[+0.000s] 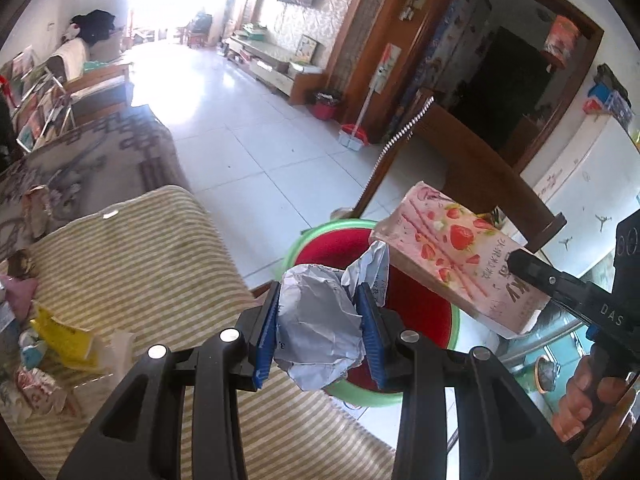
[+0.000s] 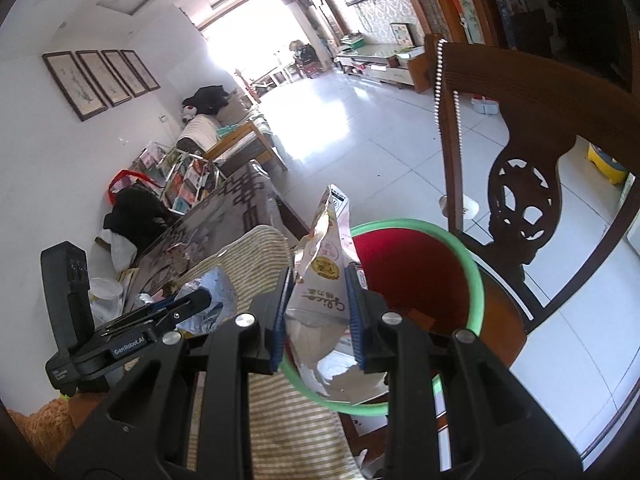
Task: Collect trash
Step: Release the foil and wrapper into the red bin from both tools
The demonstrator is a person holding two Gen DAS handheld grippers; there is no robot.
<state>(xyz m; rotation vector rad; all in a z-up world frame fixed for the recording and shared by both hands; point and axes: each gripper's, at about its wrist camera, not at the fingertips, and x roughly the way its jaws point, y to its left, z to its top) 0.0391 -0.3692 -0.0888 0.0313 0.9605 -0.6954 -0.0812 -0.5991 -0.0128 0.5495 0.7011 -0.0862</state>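
Observation:
My left gripper (image 1: 320, 328) is shut on a crumpled silver foil wrapper (image 1: 320, 324), held over the near rim of a red bin with a green rim (image 1: 424, 312). My right gripper (image 2: 318, 316) is shut on a pink strawberry snack box (image 2: 320, 280), held above the same bin (image 2: 416, 276). In the left wrist view the box (image 1: 460, 252) hangs over the bin's right side with the right gripper's body (image 1: 576, 292) behind it. In the right wrist view the left gripper (image 2: 192, 304) and its foil (image 2: 212, 300) show at the left.
A striped cloth (image 1: 140, 256) covers the table edge, with more wrappers and packets (image 1: 60, 340) at its left. A wooden chair (image 2: 520, 184) stands behind the bin. A patterned tablecloth (image 1: 80, 160) lies farther back. White tiled floor (image 1: 248, 128) stretches beyond.

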